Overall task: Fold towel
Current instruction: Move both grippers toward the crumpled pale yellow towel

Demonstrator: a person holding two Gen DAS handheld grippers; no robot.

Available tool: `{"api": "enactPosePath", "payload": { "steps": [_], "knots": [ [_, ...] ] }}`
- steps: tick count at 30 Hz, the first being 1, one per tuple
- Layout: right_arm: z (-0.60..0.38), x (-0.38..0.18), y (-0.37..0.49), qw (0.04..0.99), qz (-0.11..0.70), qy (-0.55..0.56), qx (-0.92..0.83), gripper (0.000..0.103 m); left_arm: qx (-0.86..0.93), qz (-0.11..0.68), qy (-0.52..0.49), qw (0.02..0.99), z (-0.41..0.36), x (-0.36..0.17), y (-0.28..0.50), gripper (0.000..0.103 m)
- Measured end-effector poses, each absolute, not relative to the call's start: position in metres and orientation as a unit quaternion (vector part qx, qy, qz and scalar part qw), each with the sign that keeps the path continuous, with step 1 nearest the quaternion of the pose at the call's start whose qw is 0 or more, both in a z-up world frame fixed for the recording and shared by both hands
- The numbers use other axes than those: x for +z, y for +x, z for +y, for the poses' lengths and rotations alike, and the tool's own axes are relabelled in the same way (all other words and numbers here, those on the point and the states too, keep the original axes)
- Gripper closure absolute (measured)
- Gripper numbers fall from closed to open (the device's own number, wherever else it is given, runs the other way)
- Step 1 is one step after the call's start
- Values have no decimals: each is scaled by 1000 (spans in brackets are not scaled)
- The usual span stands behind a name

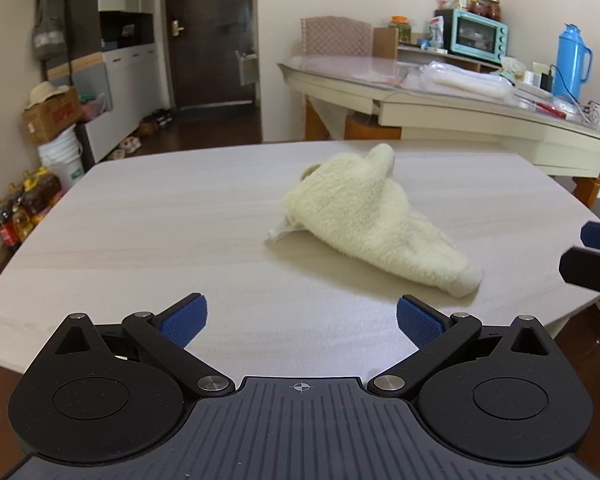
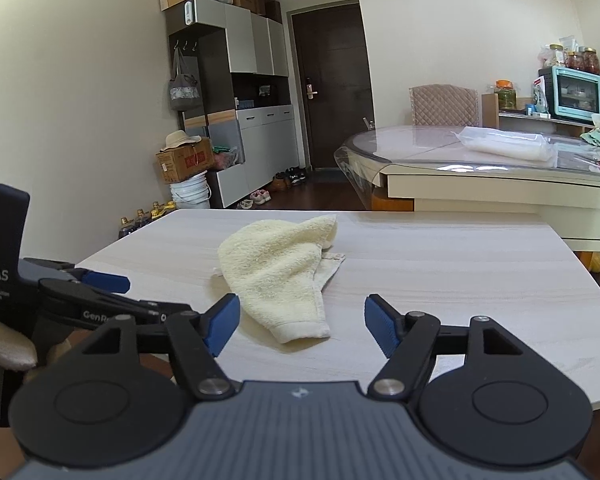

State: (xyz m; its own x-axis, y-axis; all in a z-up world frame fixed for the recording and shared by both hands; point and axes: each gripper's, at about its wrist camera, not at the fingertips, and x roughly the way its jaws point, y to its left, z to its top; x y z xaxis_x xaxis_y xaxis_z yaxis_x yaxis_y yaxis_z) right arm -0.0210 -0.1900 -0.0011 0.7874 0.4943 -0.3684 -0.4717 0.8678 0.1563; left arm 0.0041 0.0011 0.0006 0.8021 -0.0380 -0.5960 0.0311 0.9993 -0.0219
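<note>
A cream terry towel [image 1: 370, 218] lies crumpled in a heap on the pale wooden table [image 1: 148, 220]; it also shows in the right wrist view [image 2: 282, 274]. My left gripper [image 1: 302, 318] is open and empty above the table's near edge, short of the towel and to its left. My right gripper [image 2: 300, 320] is open and empty, its blue pads just short of the towel's near hemmed end. The left gripper also shows in the right wrist view [image 2: 100, 282] at the left, and the right gripper's tip shows at the right edge of the left wrist view [image 1: 598, 248].
A second table [image 1: 440, 92] with a glass top stands behind, carrying a teal oven [image 1: 476, 36], a blue thermos [image 1: 572, 62] and plastic bags. Bottles [image 1: 20, 208], a bucket and a box stand on the floor at the left. A chair and a dark door are at the back.
</note>
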Motion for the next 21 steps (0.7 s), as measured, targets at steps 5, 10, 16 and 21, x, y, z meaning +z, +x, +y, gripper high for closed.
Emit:
{"api": "enactPosePath", "payload": {
  "steps": [5,10,16,21],
  "knots": [
    [-187,-1,-23,940,227,23,254,31,-2,301,-10,954,9,-1,-17,0],
    [-183,-2,-22,935,247,19,254,31,12,319,15,948,2,-1,-15,0],
    [-170,-10,-16,932,254,14,257,31,8,318,11,948,2,1,-17,0],
    [-169,-13,-18,932,252,17,260,28,5,318,11,948,1,0,-15,0]
  ]
}}
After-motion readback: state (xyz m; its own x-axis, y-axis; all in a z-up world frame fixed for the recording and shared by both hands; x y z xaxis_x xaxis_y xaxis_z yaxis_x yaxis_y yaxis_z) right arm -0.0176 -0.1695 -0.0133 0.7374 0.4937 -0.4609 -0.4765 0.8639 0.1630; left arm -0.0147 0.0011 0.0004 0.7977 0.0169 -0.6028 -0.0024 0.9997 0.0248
